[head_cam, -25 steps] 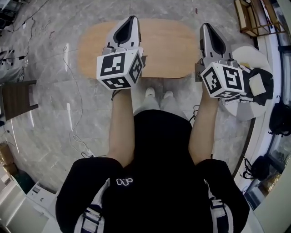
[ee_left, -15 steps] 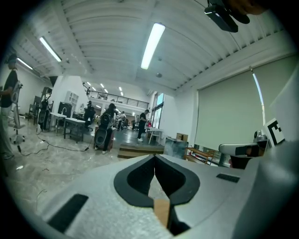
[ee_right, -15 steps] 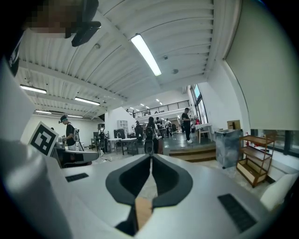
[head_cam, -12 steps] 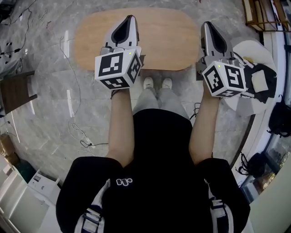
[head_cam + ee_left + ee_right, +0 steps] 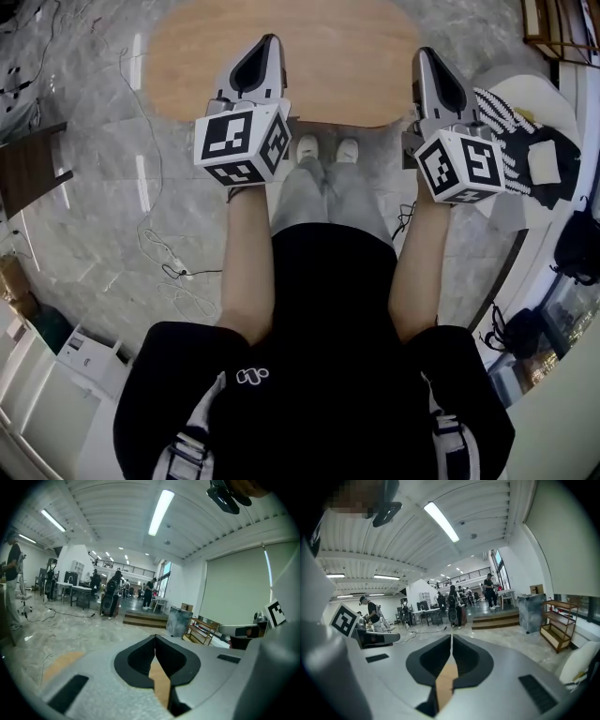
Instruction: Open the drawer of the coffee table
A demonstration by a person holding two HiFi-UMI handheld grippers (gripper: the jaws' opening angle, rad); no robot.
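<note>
Your left tool (image 5: 271,42) and right tool (image 5: 426,56) are pinched closed and empty, over the near edge of the coffee table (image 5: 342,61). The drawer is hidden beneath that edge. It's likely rigid, sliding wood, so grip its front lip.

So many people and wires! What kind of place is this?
Probably a big open lab or workshop: loose white cables on the grey marble floor, people at equipment tables, long ceiling lights.

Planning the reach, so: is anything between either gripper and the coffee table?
Nothing visible. The left gripper and right gripper, both shut and empty, hang over the bare coffee table; its drawer is not in view.
</note>
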